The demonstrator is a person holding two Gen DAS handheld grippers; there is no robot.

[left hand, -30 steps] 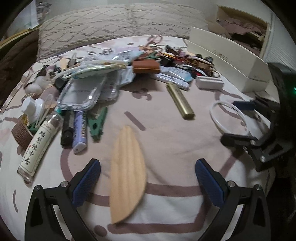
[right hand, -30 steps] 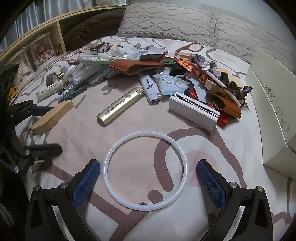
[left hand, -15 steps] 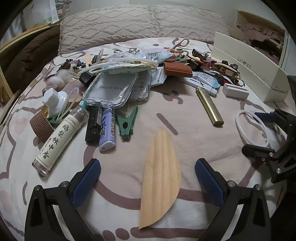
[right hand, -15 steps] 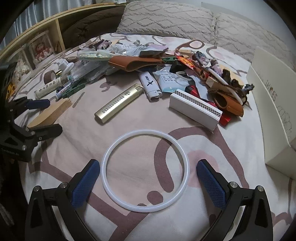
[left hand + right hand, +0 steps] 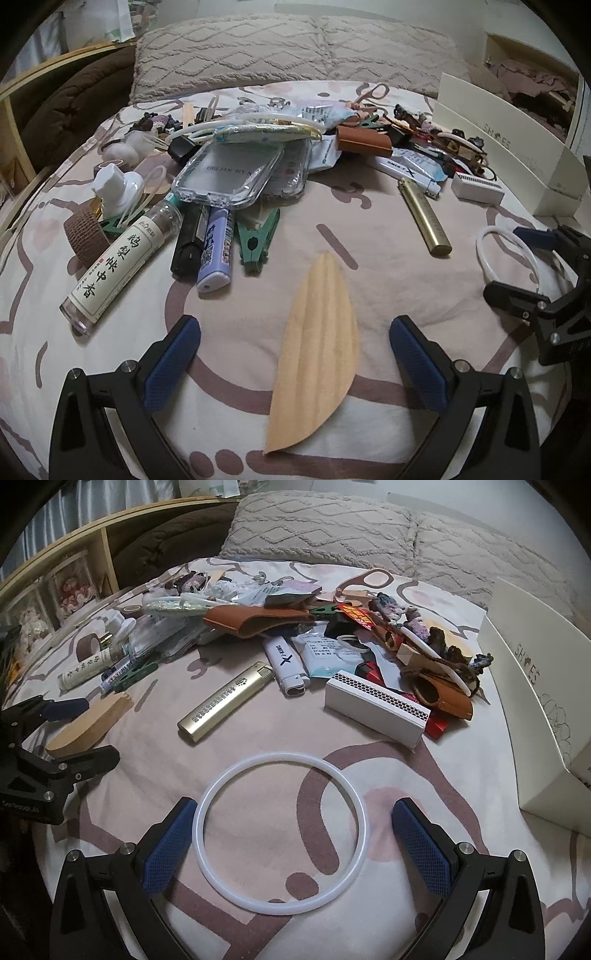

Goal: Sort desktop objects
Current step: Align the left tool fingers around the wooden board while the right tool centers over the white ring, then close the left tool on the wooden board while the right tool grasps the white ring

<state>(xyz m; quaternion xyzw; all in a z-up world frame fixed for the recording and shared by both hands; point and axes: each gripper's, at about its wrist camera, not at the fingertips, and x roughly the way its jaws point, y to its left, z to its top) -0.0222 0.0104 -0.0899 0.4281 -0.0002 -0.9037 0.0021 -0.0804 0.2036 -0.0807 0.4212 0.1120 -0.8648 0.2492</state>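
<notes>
Lying flat on the bed (image 5: pixel 369 206), the wooden leaf-shaped piece (image 5: pixel 317 347) sat between the spread fingers of the left gripper (image 5: pixel 293 362), untouched. The right wrist view showed only its side edge, partly hidden behind that gripper. The white ring (image 5: pixel 280 832) lay whole between the spread fingers of the right gripper (image 5: pixel 291 843); the left view cut it off behind that gripper. The far pile (image 5: pixel 332 627) was too tangled to make out.
</notes>
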